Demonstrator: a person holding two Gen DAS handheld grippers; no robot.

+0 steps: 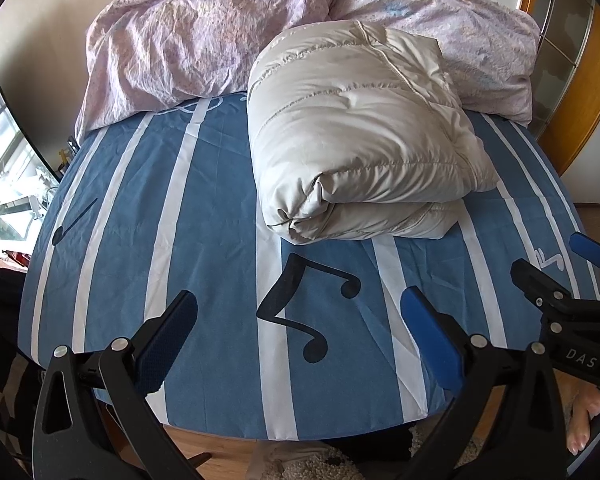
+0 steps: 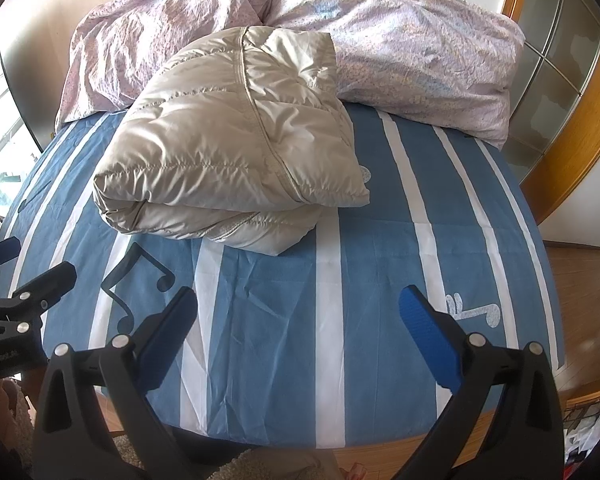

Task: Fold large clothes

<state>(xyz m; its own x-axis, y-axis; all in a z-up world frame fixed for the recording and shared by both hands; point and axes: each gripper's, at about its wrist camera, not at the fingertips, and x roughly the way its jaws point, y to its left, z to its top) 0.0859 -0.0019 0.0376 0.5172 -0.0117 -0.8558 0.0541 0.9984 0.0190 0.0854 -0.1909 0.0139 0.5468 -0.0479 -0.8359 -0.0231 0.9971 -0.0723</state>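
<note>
Left wrist view: my left gripper (image 1: 298,306) and right gripper (image 2: 298,306) hang spread wide, holding nothing, above the striped blue sheet (image 1: 220,240); the folded beige down jacket (image 1: 352,136) rests mid-bed against lilac bedding (image 1: 172,48).

Readable lettering: one label

White letters "DAS" stand on the black body of the right gripper (image 1: 540,264), seen from the left wrist; the left gripper (image 2: 4,264) bears lettering too blurred to read.
</note>
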